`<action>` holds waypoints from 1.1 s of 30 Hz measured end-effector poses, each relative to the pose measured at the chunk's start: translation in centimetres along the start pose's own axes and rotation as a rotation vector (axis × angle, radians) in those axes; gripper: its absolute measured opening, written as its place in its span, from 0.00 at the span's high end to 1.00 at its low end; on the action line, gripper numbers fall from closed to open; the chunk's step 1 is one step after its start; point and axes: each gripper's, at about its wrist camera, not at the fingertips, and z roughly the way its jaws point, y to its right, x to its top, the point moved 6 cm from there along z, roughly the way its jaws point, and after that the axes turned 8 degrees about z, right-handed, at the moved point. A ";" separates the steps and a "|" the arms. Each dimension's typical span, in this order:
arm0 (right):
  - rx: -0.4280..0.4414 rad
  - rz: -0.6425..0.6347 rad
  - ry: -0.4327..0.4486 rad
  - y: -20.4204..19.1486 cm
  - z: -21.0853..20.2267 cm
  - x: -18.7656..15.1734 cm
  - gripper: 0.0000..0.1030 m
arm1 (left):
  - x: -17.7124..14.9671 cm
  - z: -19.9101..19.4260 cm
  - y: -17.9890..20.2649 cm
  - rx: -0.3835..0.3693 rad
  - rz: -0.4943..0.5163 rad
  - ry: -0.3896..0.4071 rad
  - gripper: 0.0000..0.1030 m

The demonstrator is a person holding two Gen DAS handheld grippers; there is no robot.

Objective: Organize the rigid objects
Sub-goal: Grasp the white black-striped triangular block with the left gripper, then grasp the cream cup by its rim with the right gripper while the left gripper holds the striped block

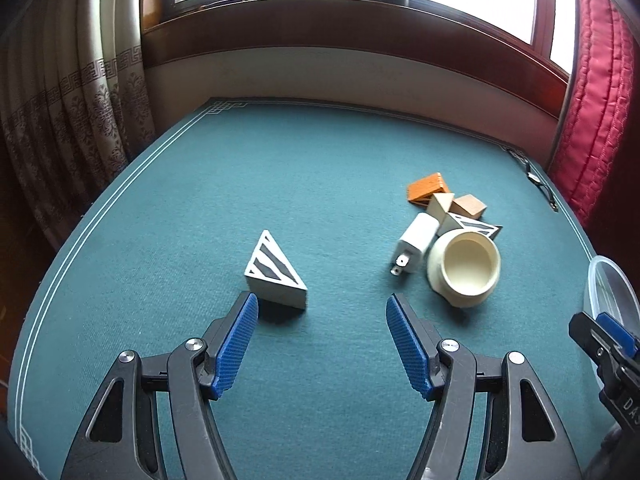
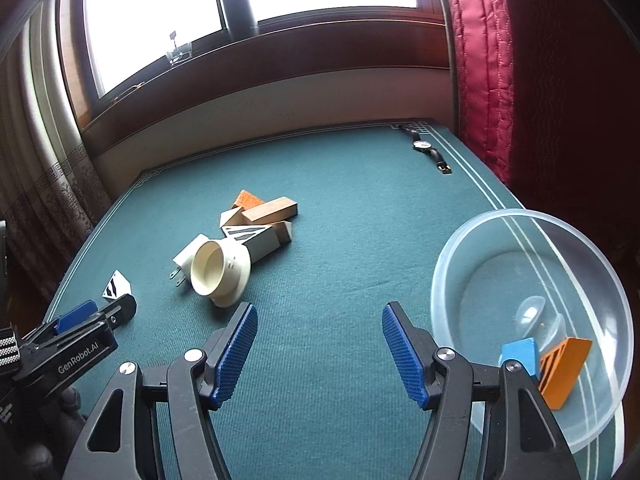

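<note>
A white triangular block with black stripes (image 1: pixel 275 272) lies on the green table, just ahead of my open left gripper (image 1: pixel 322 308), close to its left finger; it also shows in the right wrist view (image 2: pixel 117 285). A heap to the right holds a cream pipe fitting (image 1: pixel 466 270), a white plug adapter (image 1: pixel 414 246), wooden blocks (image 1: pixel 472 206), an orange block (image 1: pixel 427 187) and a second striped block (image 1: pixel 474 225). My right gripper (image 2: pixel 319 312) is open and empty, between the cream fitting (image 2: pixel 220 276) and a clear bowl (image 2: pixel 472 248) holding a blue block (image 2: pixel 519 354) and an orange block (image 2: pixel 564 370).
A wristwatch (image 2: pixel 430 148) lies at the table's far right corner. A red curtain (image 2: pixel 480 60) hangs at the right, patterned curtains (image 1: pixel 68 112) at the left. A dark flask (image 2: pixel 237 0) stands on the window sill behind the table.
</note>
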 end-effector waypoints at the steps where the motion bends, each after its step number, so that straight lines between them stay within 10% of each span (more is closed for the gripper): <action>1: 0.005 -0.003 -0.009 -0.3 0.3 -0.2 0.34 | 0.0 0.2 -0.6 0.009 -0.011 -0.005 0.34; 22: 0.027 -0.018 -0.104 -2.0 2.9 -2.4 0.32 | 0.4 4.6 -3.9 0.055 -0.073 -0.060 0.34; 28: 0.021 -0.040 -0.116 -2.4 3.3 -2.8 0.32 | 0.3 5.2 -4.3 0.010 -0.089 -0.070 0.70; 33: 0.022 -0.068 -0.106 -3.3 3.5 -2.2 0.32 | 0.2 4.6 -4.4 0.000 -0.091 -0.042 0.71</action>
